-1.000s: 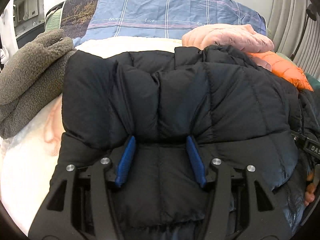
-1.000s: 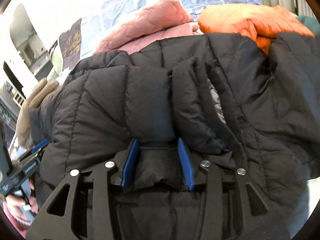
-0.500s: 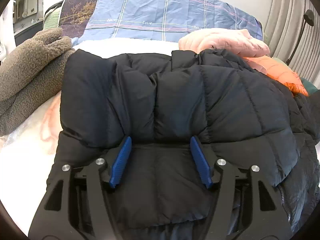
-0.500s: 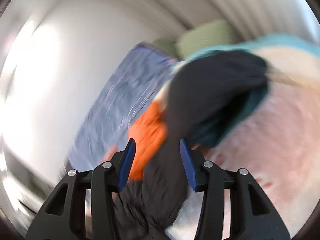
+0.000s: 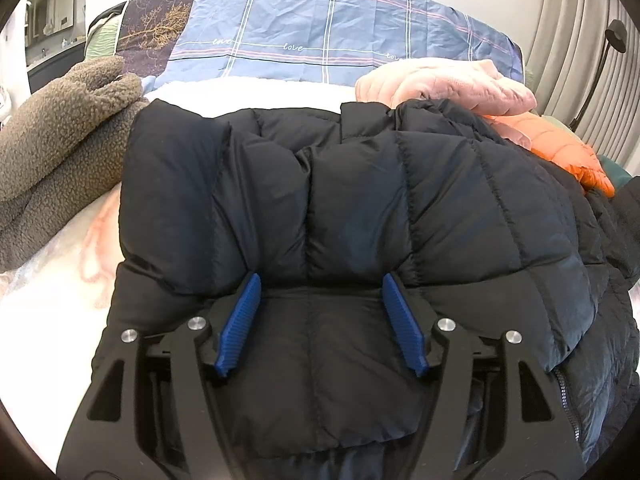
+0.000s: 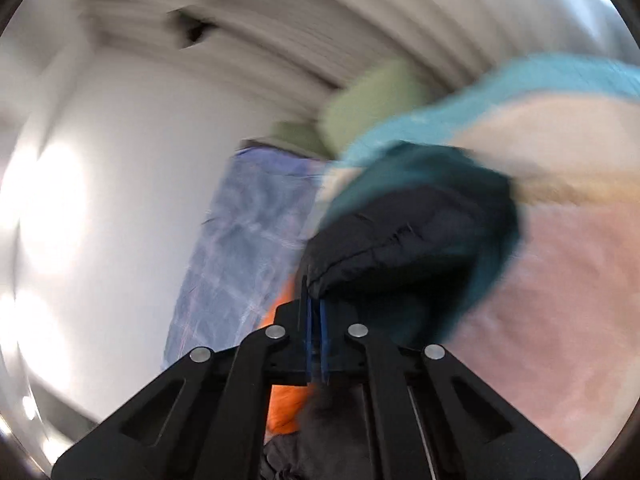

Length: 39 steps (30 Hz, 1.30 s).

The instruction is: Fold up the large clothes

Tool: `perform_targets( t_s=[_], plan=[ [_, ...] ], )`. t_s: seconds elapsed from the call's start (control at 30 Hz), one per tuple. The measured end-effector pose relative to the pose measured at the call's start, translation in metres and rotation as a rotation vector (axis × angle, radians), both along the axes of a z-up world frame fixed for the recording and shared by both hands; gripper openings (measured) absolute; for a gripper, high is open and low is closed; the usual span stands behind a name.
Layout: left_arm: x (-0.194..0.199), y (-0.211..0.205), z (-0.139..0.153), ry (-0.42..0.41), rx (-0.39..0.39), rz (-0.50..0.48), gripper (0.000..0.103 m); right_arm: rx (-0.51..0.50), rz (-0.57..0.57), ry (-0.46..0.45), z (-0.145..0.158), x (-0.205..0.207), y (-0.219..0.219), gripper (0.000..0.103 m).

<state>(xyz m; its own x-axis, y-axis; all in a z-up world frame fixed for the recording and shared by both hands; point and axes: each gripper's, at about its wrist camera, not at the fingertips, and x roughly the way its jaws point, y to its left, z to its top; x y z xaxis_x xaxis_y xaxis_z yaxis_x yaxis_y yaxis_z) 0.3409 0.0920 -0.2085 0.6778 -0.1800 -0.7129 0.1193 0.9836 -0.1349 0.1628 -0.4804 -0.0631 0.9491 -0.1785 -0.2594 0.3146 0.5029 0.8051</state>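
White bed (image 5: 52,300), blue checked bedding (image 5: 320,40)

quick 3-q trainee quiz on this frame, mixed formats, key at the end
1. True or false: the right gripper's fingers are closed together.
2. In the left wrist view, what lies left of the black jacket? A. brown fleece B. orange coat C. pink coat
3. Fill in: the left gripper's fingers stand apart with the ___ between them.

Key: 1 true. 2 A. 3 jacket.
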Motion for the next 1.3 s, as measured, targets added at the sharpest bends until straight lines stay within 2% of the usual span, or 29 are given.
perform_targets(
  t_s=[0.13, 0.23, 0.3, 0.4, 0.47, 0.53, 0.57, 0.67, 0.73, 0.83, 0.97, 1.03, 1.17, 1.23, 1.3],
  plan=[
    [0.000, 0.000, 0.000, 0.000, -0.003, 0.000, 0.066, -0.202, 0.313, -0.071, 0.032, 0.042, 0.106, 0.003],
    [-0.001, 0.001, 0.000, -0.002, -0.012, -0.002, 0.066, -0.333, 0.575, -0.075, 0.031, 0.074, 0.204, 0.003],
    [-0.001, 0.002, 0.000, -0.005, -0.023, -0.003, 0.068, -0.408, 0.731, -0.039, 0.014, 0.091, 0.270, 0.003],
    [-0.002, 0.003, 0.000, -0.008, -0.042, -0.009, 0.071, -0.524, 0.871, 0.057, -0.022, 0.104, 0.342, 0.004],
    [-0.002, 0.006, 0.001, -0.010, -0.061, -0.015, 0.073, -0.567, 0.936, 0.132, -0.047, 0.108, 0.373, 0.006],
    [-0.002, 0.008, 0.001, -0.014, -0.082, -0.020, 0.075, -0.580, 1.019, 0.202, -0.071, 0.111, 0.396, 0.025],
    [-0.003, 0.010, 0.001, -0.016, -0.101, -0.025, 0.076, -0.581, 1.039, 0.222, -0.079, 0.112, 0.400, 0.029],
    [-0.003, 0.015, 0.000, -0.021, -0.143, -0.034, 0.078, -0.548, 1.071, 0.221, -0.089, 0.104, 0.392, 0.033],
    [-0.005, 0.018, 0.001, -0.027, -0.172, -0.040, 0.079, -0.519, 1.068, 0.203, -0.087, 0.099, 0.373, 0.043],
    [-0.010, 0.024, 0.005, -0.045, -0.220, -0.040, 0.079, -0.486, 1.036, 0.197, -0.086, 0.093, 0.348, 0.052],
    [-0.018, 0.029, 0.012, -0.072, -0.257, -0.040, 0.082, -0.322, 0.974, 0.200, -0.090, 0.102, 0.323, 0.054],
    [-0.018, 0.026, 0.012, -0.070, -0.255, -0.036, 0.082, -0.196, 0.906, 0.230, -0.093, 0.118, 0.306, 0.061],
    [-0.025, 0.031, 0.030, -0.098, -0.288, -0.041, 0.082, 0.030, 0.898, 0.286, -0.109, 0.155, 0.299, 0.063],
    [-0.031, 0.038, 0.042, -0.125, -0.315, -0.040, 0.082, 0.125, 0.953, 0.247, -0.105, 0.167, 0.313, 0.063],
    [-0.038, 0.046, 0.055, -0.156, -0.331, -0.035, 0.084, 0.104, 1.056, 0.139, -0.088, 0.164, 0.337, 0.063]
  ],
)
